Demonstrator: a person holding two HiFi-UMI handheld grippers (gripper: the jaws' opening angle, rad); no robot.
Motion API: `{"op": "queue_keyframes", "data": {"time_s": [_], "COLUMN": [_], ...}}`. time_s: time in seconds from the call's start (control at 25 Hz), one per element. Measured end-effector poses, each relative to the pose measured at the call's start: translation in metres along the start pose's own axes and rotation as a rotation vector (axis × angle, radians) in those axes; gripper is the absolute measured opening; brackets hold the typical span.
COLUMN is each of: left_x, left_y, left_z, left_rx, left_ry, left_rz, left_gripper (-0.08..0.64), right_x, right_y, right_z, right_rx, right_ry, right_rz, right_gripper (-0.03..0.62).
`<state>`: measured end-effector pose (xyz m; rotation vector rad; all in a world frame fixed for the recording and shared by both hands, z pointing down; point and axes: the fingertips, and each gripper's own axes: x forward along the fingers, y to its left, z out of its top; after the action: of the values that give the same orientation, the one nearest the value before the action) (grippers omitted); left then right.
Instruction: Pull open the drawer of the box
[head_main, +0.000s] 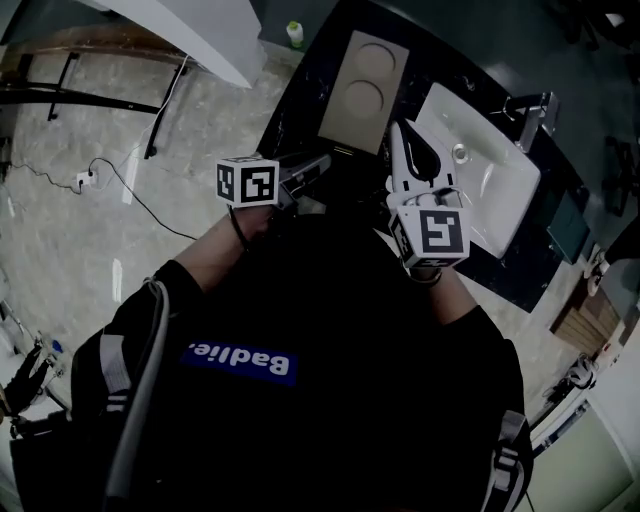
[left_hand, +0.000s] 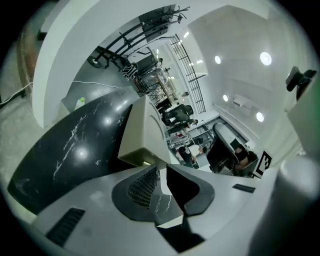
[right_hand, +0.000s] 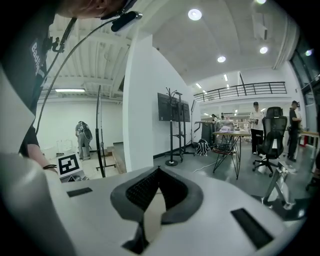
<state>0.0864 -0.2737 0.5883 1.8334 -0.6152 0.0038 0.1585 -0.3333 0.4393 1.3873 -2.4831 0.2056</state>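
Found beige box (head_main: 365, 88) lying on dark marble tabletop (head_main: 295, 105) beside white sink (head_main: 480, 170), just ahead of left tool (head_main: 322, 162), jaws narrowly apart, empty. Noted right tool (head_main: 400, 128) pinched closed, empty. Read "Badlie" on shirt patch (head_main: 240, 360).

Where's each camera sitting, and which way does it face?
Head view: on the person's head, steeply down at counter, box, sink; shows shirt, left tongs, right tongs.
Left gripper view: on the left tongs, facing the box's corner over the counter; own jaws slightly apart.
Right gripper view: on the right tongs, facing away toward a white pillar; jaws together, shirt at left.
Shared: head and left gripper views both show box and counter.
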Motion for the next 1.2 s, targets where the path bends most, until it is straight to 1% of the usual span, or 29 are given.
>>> {"op": "queue_keyframes", "data": {"time_s": [0.04, 0.12, 0.2, 0.32, 0.44, 0.56, 0.72, 0.8, 0.84, 0.96, 1.2], "left_x": [0.002, 0.006, 0.009, 0.013, 0.018, 0.023, 0.028, 0.028, 0.028, 0.028, 0.029], "left_y": [0.003, 0.008, 0.012, 0.017, 0.021, 0.024, 0.026, 0.029, 0.031, 0.032, 0.027], "left_z": [-0.002, -0.007, -0.008, -0.008, -0.010, -0.009, -0.009, -0.009, -0.009, -0.009, -0.011], "left_rx": [-0.018, -0.054, -0.094, -0.147, -0.186, -0.210, -0.247, -0.255, -0.259, -0.258, -0.183], "left_ry": [-0.010, -0.033, -0.075, -0.142, -0.179, -0.201, -0.232, -0.236, -0.237, -0.238, -0.203], "left_rz": [0.009, 0.026, 0.033, 0.038, 0.043, 0.044, 0.027, 0.025, 0.023, 0.016, 0.032], "left_gripper": [0.048, 0.048, 0.048, 0.048, 0.048, 0.048, 0.048, 0.048, 0.048, 0.048, 0.048], "right_x": [0.004, 0.012, 0.022, 0.037, 0.054, 0.076, 0.116, 0.134, 0.141, 0.160, 0.179], "right_y": [-0.005, -0.014, -0.023, -0.033, -0.038, -0.045, -0.059, -0.065, -0.068, -0.072, -0.074], "right_z": [0.000, 0.000, -0.002, -0.007, -0.012, -0.023, -0.059, -0.071, -0.074, -0.077, -0.082], "right_rx": [-0.010, -0.030, -0.055, -0.113, -0.179, -0.302, -0.475, -0.557, -0.582, -0.620, -0.679], "right_ry": [0.003, 0.008, 0.007, 0.019, 0.054, 0.105, 0.241, 0.279, 0.292, 0.313, 0.337], "right_rz": [0.013, 0.041, 0.068, 0.100, 0.128, 0.156, 0.176, 0.175, 0.175, 0.180, 0.187], "right_gripper": [0.000, 0.000, 0.000, 0.000, 0.000, 0.000, 0.000, 0.000, 0.000, 0.000, 0.000]}}
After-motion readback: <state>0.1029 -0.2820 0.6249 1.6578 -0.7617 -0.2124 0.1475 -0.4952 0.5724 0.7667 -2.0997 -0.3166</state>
